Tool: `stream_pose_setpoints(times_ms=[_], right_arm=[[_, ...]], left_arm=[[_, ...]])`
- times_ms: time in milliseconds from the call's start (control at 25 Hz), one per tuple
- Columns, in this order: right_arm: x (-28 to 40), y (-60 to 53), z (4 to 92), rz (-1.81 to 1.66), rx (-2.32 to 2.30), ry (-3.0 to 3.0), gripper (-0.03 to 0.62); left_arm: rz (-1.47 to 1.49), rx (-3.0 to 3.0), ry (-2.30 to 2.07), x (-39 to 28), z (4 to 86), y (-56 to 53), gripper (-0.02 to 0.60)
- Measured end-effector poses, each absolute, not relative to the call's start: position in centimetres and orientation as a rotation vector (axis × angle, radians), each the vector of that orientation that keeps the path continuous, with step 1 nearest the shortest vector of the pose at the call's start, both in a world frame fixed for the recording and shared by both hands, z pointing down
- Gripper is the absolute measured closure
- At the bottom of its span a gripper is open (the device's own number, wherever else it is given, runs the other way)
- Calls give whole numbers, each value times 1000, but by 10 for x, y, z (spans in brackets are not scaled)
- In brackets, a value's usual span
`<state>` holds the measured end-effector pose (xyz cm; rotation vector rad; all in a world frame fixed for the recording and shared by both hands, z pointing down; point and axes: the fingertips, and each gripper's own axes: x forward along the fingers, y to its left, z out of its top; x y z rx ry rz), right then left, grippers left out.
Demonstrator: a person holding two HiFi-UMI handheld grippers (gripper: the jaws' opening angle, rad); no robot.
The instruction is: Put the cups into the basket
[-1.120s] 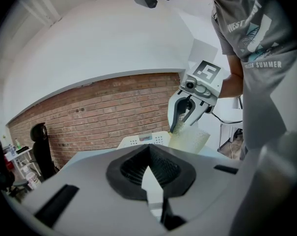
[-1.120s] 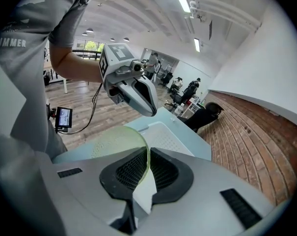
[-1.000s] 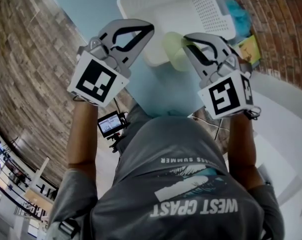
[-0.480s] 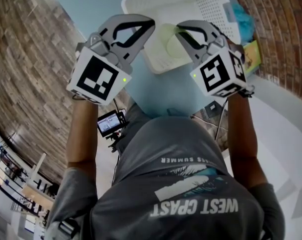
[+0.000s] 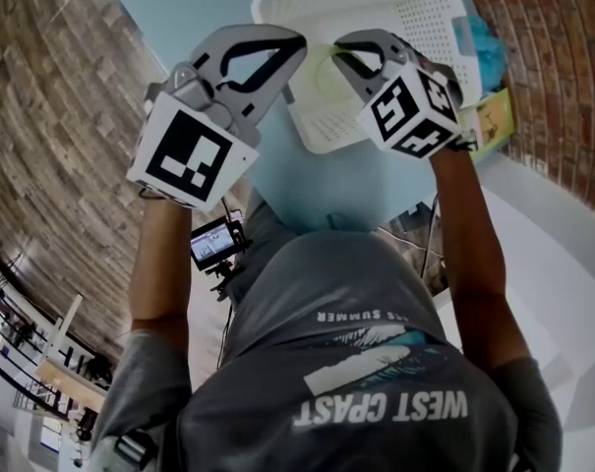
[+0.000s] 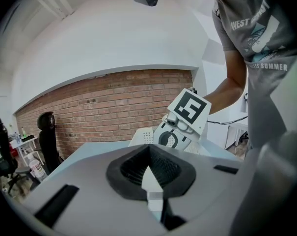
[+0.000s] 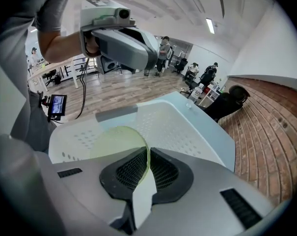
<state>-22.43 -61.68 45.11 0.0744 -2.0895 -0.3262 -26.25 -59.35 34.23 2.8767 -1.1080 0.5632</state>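
While the right gripper (image 7: 147, 154) is shut tight, it pinches the thin wall of a pale green cup (image 7: 111, 141). One jaw is inside the cup and the other jaw is outside it. The cup tips on its side, and its round mouth faces away from the gripper.

From the head view, the cup (image 5: 327, 79) hangs over the near end of the white basket (image 5: 430, 13). I cannot tell if it touches the bottom of the basket. The basket sits on a light blue table (image 5: 179, 8). The basket has many little holes in its floor and sides.

The left gripper (image 6: 149, 154) has its jaws pressed together, and nothing is between them. It is held up over the table, just beside the near left corner of the basket. It points across at the right gripper (image 5: 341, 52), and the two tips are close but not touching.

Both of the person's arms reach out in front of the body. The right forearm (image 5: 464, 234) goes nearly straight ahead, and the marker cube (image 5: 405, 106) on that gripper is tilted. The left forearm (image 5: 159, 264) is also stretched forward, and the left gripper (image 5: 289, 49) leans in toward the basket.
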Motion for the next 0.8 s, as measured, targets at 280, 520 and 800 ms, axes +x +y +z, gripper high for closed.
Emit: stream_pose_setpoints(times_ms=[280, 520, 800], right_arm=[[-226, -618, 492, -266, 22, -2044, 562], [-227, -614, 524, -218, -47, -1995, 562], [-226, -611, 556, -162, -95, -1955, 562]], left_arm=[[546, 2863, -1108, -266, 349, -593, 584], [529, 2844, -1118, -273, 353, -590, 584], [524, 2825, -1121, -281, 362, -588, 584]])
